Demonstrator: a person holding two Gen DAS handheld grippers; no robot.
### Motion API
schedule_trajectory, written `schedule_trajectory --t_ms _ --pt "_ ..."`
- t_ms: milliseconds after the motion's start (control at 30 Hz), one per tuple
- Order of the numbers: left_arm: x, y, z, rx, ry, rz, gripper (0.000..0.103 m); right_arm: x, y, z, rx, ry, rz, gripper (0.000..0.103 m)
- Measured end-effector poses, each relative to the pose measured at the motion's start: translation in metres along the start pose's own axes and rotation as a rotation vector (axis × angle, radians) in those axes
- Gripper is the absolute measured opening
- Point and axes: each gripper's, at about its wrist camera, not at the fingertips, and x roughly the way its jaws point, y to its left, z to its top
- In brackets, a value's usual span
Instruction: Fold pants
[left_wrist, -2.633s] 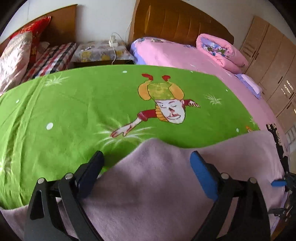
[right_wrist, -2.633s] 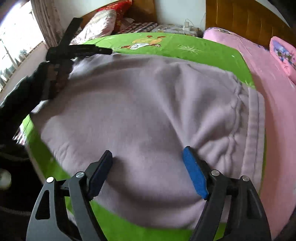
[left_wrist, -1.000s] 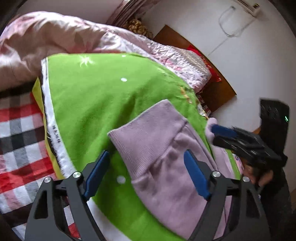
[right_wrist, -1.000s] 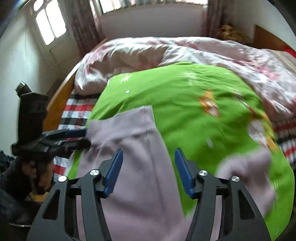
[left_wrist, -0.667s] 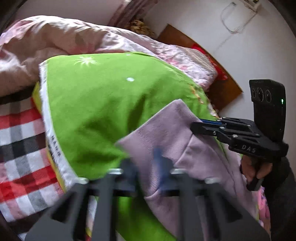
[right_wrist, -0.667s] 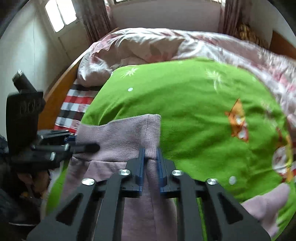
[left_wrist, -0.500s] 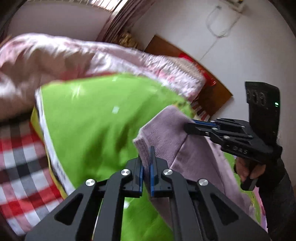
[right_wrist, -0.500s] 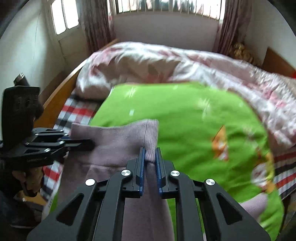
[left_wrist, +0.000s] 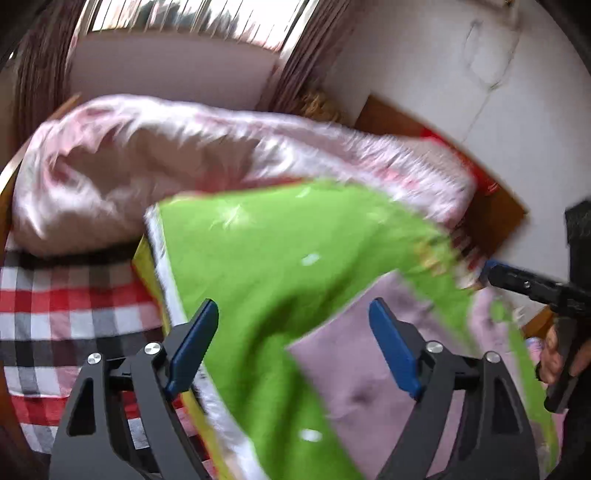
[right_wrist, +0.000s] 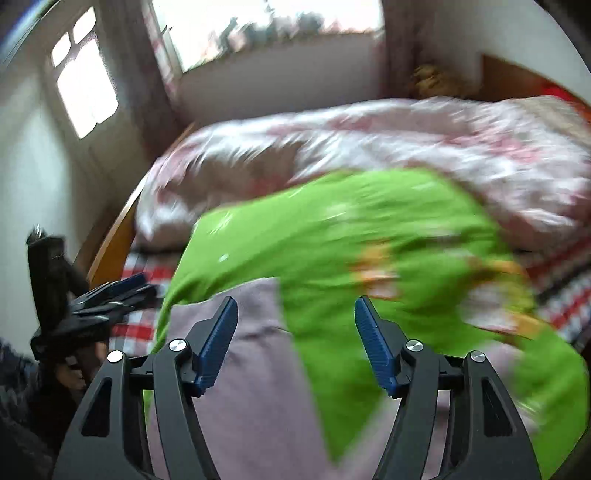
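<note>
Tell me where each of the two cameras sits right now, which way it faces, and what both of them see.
Left wrist: on the left gripper, facing down along its opening, empty jaws at the green blanket and lilac pants; the right gripper and its hand show at right.
Right wrist: on the right gripper, jaws opening and empty, facing the same bed and window; the left gripper shows at left.
Shared: blanket, pants, pink quilt, checked sheet.
</note>
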Motion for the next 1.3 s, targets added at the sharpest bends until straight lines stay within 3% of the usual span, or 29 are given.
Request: schedule_trajectory --t_ms 100,133,200,333,400,467,500,567,667,767,900,967,1033,1067,1133,1233,1300 --pt "-0.013 -0.037 -0.006 0.082 0.016 -0.149 0.101 -0.056 -0.065 -0.038 0.186 -0.037 -0.105 0.064" --pt "-0.011 -0.052 -0.012 0.123 0.054 -0.222 0.101 -0.065 -0.081 -0.050 0.244 -0.035 -0.126 0.064" --pt "-0.006 -0.073 -0.026 0.179 0.117 -0.300 0.101 -0.079 -0.122 -0.089 0.436 -0.015 -0.138 0.063" --pt "0.037 -0.093 -0.060 0.226 0.326 -0.267 0.101 -0.071 -0.151 -0.141 0.597 0.053 -0.090 0.055" --pt "0.045 -0.085 -0.052 0.180 0.362 -0.267 0.101 -0.054 -0.150 -0.150 0.621 0.078 -0.039 0.049" --pt "0.046 -0.076 -0.047 0.139 0.372 -0.261 0.101 -0.045 -0.149 -0.148 0.616 0.063 -0.035 0.035" --pt "0.046 -0.071 -0.046 0.121 0.376 -0.254 0.101 -0.043 -0.148 -0.145 0.630 0.058 -0.048 0.012" --pt "0.028 -0.052 -0.041 0.061 0.340 -0.278 0.101 -0.048 -0.136 -0.132 0.590 0.029 -0.064 0.010" --pt "-0.003 -0.025 -0.038 0.013 0.257 -0.221 0.101 -0.066 -0.094 -0.101 0.440 -0.011 -0.068 0.010" --pt "-0.018 0.005 -0.038 -0.076 0.206 -0.205 0.101 -0.071 -0.023 -0.058 0.255 -0.037 -0.024 0.010" --pt "-0.019 0.031 -0.046 -0.156 0.211 -0.166 0.101 -0.029 0.078 -0.019 0.056 0.022 0.073 0.012" --pt "-0.023 0.042 -0.048 -0.170 0.212 -0.162 0.101 0.000 0.111 -0.015 0.012 0.083 0.137 0.020" --pt "-0.025 0.051 -0.052 -0.177 0.214 -0.154 0.101 0.025 0.134 -0.017 -0.035 0.154 0.240 0.055" --pt "-0.027 0.055 -0.054 -0.180 0.216 -0.157 0.101 0.024 0.135 -0.018 -0.042 0.127 0.222 0.061" --pt "-0.029 0.058 -0.055 -0.182 0.218 -0.174 0.101 0.018 0.122 -0.017 -0.026 0.086 0.203 0.061" --pt "-0.029 0.054 -0.053 -0.182 0.220 -0.261 0.099 0.006 0.088 -0.015 -0.012 0.039 0.070 0.052" --pt "-0.027 0.045 -0.048 -0.180 0.212 -0.336 0.092 0.002 0.052 -0.017 0.034 0.038 0.005 0.050"
